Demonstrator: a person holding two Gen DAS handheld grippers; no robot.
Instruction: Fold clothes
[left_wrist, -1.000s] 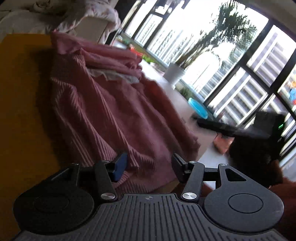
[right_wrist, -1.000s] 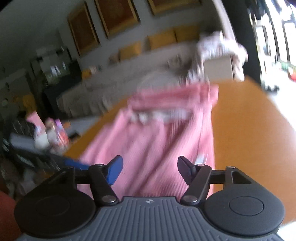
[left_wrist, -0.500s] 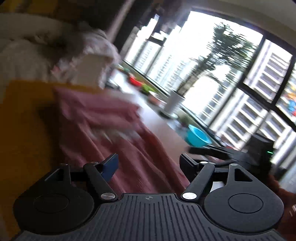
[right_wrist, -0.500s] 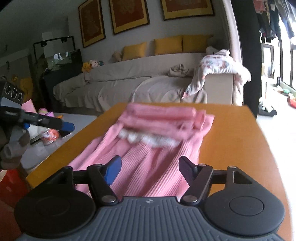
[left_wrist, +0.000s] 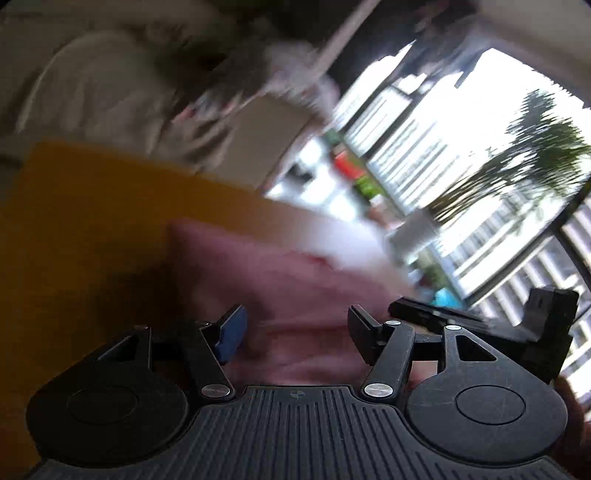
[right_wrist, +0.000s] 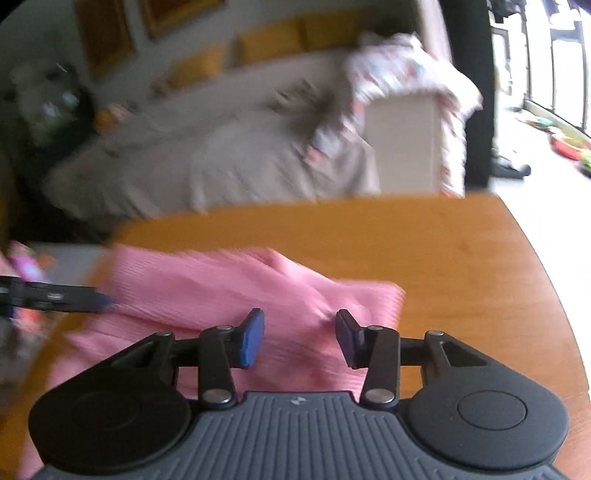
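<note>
A pink ribbed garment (right_wrist: 207, 291) lies folded on the orange-brown table (right_wrist: 443, 258). My right gripper (right_wrist: 300, 338) is open and empty, low over the garment's near right part. In the blurred left wrist view the same pink garment (left_wrist: 280, 280) lies ahead of my left gripper (left_wrist: 295, 332), which is open and empty just above it. The left gripper's finger also shows at the left of the right wrist view (right_wrist: 55, 297), at the garment's left edge.
A beige sofa (right_wrist: 221, 158) with yellow cushions and a patterned cloth (right_wrist: 402, 77) stands beyond the table's far edge. Tall windows and a potted plant (left_wrist: 524, 147) are to the right. Bare table (left_wrist: 81, 229) lies left of the garment. The right gripper (left_wrist: 535, 332) shows in the left wrist view.
The garment now lies shorter, folded toward me, with its far part gone from the far table. Both grippers have swung forward and lower; both stay open. The views are motion-blurred.
</note>
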